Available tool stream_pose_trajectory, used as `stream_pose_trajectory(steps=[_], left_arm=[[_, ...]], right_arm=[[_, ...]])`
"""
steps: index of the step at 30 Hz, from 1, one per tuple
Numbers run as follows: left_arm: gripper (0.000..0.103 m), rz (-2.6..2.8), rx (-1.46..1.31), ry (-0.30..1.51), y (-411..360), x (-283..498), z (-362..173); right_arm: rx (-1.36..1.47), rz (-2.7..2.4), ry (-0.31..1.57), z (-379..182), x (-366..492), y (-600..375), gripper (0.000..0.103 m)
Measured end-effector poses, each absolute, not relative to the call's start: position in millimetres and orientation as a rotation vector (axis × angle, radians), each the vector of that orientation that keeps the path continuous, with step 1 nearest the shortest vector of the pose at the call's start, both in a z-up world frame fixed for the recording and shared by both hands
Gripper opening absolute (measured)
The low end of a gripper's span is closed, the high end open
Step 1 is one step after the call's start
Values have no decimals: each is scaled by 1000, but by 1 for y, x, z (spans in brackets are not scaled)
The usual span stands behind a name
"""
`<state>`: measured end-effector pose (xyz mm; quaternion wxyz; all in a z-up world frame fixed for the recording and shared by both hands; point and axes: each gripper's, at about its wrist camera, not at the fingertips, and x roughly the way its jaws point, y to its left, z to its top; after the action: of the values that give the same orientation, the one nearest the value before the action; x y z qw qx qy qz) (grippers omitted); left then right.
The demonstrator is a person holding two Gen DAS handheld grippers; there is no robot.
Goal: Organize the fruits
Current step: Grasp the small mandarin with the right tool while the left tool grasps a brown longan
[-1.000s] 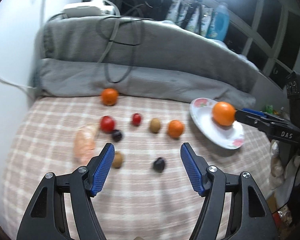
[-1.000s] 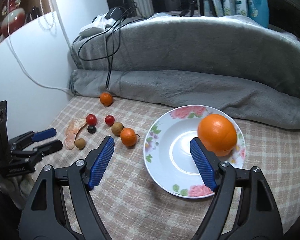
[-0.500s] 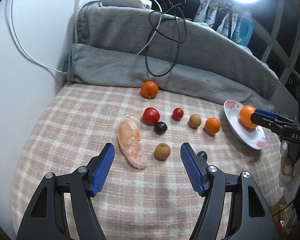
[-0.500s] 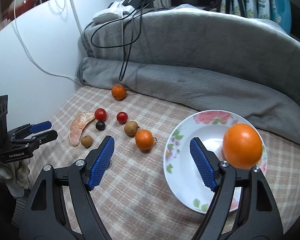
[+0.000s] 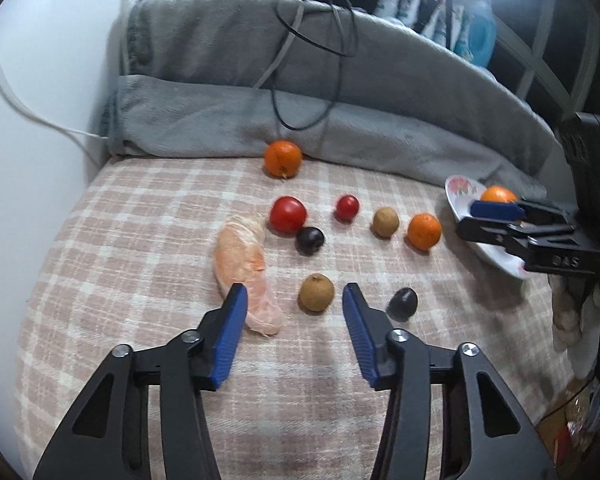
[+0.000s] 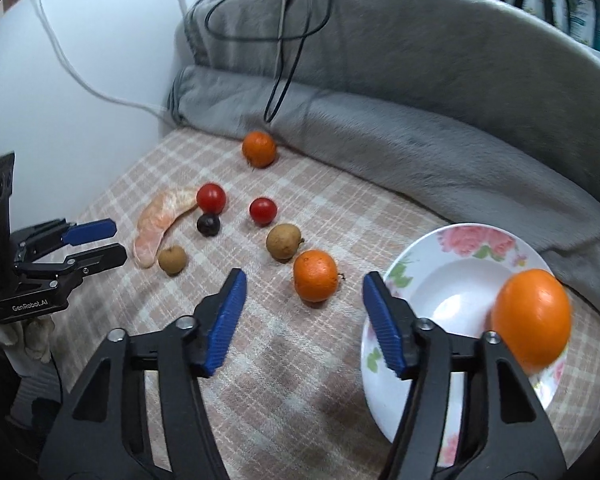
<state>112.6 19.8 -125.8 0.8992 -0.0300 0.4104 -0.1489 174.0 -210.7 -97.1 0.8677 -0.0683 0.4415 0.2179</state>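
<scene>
Fruits lie on a checked cloth. My left gripper (image 5: 294,292) is open and empty, with a brown longan (image 5: 316,292) just beyond its fingertips and a peeled pomelo segment (image 5: 246,268) by its left finger. My right gripper (image 6: 304,282) is open and empty, with a small orange (image 6: 315,275) just beyond its tips. A large orange (image 6: 531,324) rests in the floral plate (image 6: 432,280) at right. Two red tomatoes (image 5: 287,215) (image 5: 347,207), a dark plum (image 5: 309,240), a second longan (image 5: 385,222) and a far orange (image 5: 283,158) lie behind.
A folded grey blanket (image 6: 380,112) with black cables (image 5: 300,80) runs along the back. A white wall (image 6: 80,40) with a white cord stands at left. A dark fruit (image 5: 402,304) lies right of my left gripper. The bed edge drops off at right (image 5: 560,320).
My left gripper has swung left and moved in towards the longan and pomelo segment. My right gripper has drawn left off the plate towards the small orange, leaving the large orange there.
</scene>
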Motion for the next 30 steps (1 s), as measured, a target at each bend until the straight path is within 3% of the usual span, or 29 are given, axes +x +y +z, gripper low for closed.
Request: stream_pose_trajectory(steps=[4, 10, 23, 26, 30], left_arm=[[37, -347, -34, 871, 8, 119, -131], [35, -367, 2, 889, -4, 131, -138], [29, -370, 70, 920, -14, 144, -151], [26, -369, 89, 928, -14, 145, -155], [24, -367, 99, 934, -17, 148, -160]], right_arm=[[-180, 471, 957, -108, 184, -202, 50], [-241, 486, 988, -118, 192, -190, 46], [-340, 446, 1001, -126, 204, -182, 46], [-362, 439, 1010, -130, 206, -180, 38], [-383, 432, 1017, -135, 207, -178, 36]])
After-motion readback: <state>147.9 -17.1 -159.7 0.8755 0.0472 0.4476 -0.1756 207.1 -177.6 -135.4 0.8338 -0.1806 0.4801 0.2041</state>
